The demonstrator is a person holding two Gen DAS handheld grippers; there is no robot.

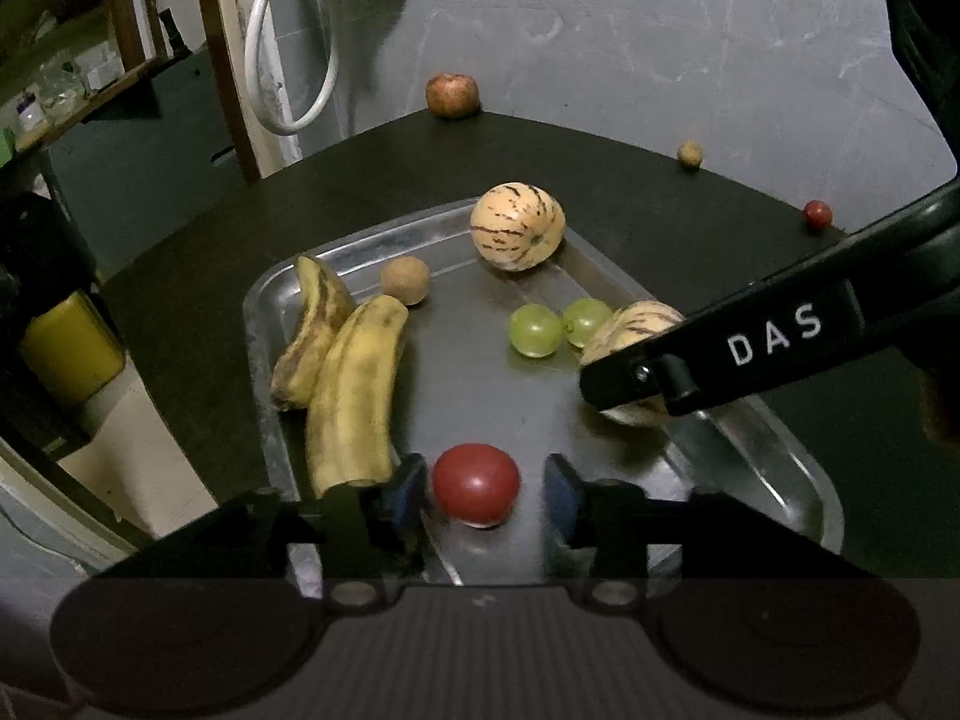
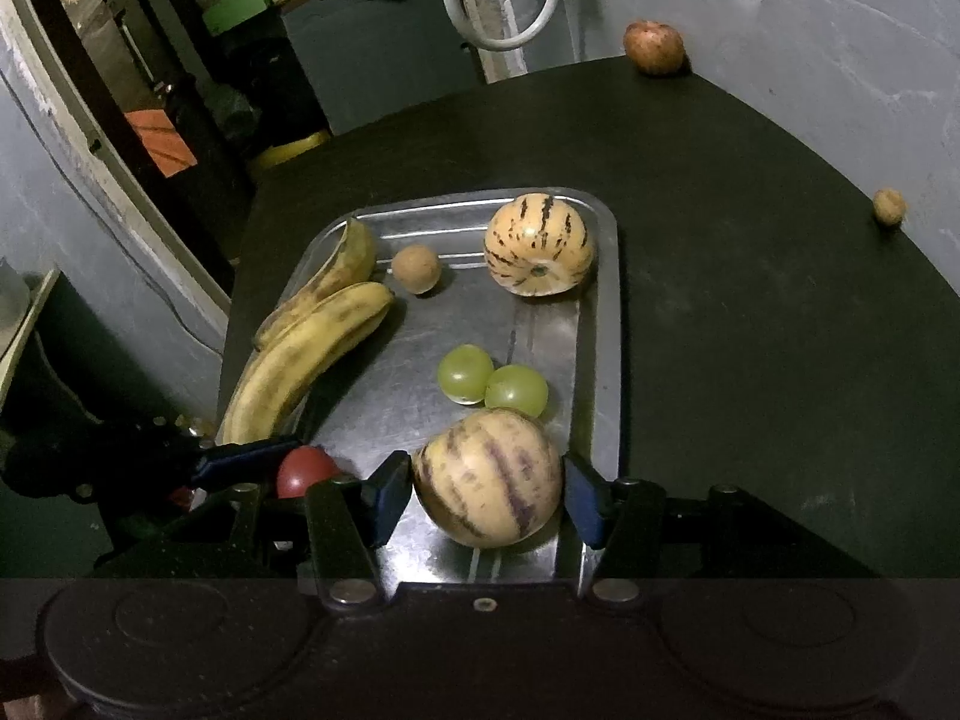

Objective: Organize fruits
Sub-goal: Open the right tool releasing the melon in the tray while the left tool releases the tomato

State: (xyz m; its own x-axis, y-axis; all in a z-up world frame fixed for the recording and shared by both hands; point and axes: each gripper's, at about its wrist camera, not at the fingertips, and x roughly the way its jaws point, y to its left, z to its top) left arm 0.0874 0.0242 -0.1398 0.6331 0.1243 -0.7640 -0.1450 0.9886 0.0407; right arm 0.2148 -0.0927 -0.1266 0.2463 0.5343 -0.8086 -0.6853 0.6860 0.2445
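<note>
Steel tray [image 2: 606,324] sits at the centre of both views on a dark table [image 2: 750,300], and we find most of the fruit already in it: two bananas [image 2: 312,336] at its left side, a small brown fruit [image 2: 416,268], a striped melon [image 2: 539,245] at the upper right corner, and two green grapes [image 2: 492,383] touching each other mid-tray.

We note the left gripper [image 1: 487,495] at the lower centre of its view, its jaws part open around a red tomato [image 1: 476,483] that rests on the tray floor; a gap shows on each side, so the pads do not press it. The right gripper [image 2: 487,492] brackets a second striped melon [image 2: 489,477] at the lower centre of its view, the pads close beside it; a sliver of gap shows on each side, so we judge it set down rather than gripped.

Risks, in our judgement:
- Both round fruits lie free on smooth metal; a pad brushing one on withdrawal could roll it.
- The two grippers work close together at the tray's near end, and a careless move could knock them against each other.
- An apple [image 1: 452,95], a small tan fruit [image 1: 690,154] and a small red fruit [image 1: 818,213] lie on the table outside the tray, near its far edge, where a poor approach could push them off.
</note>
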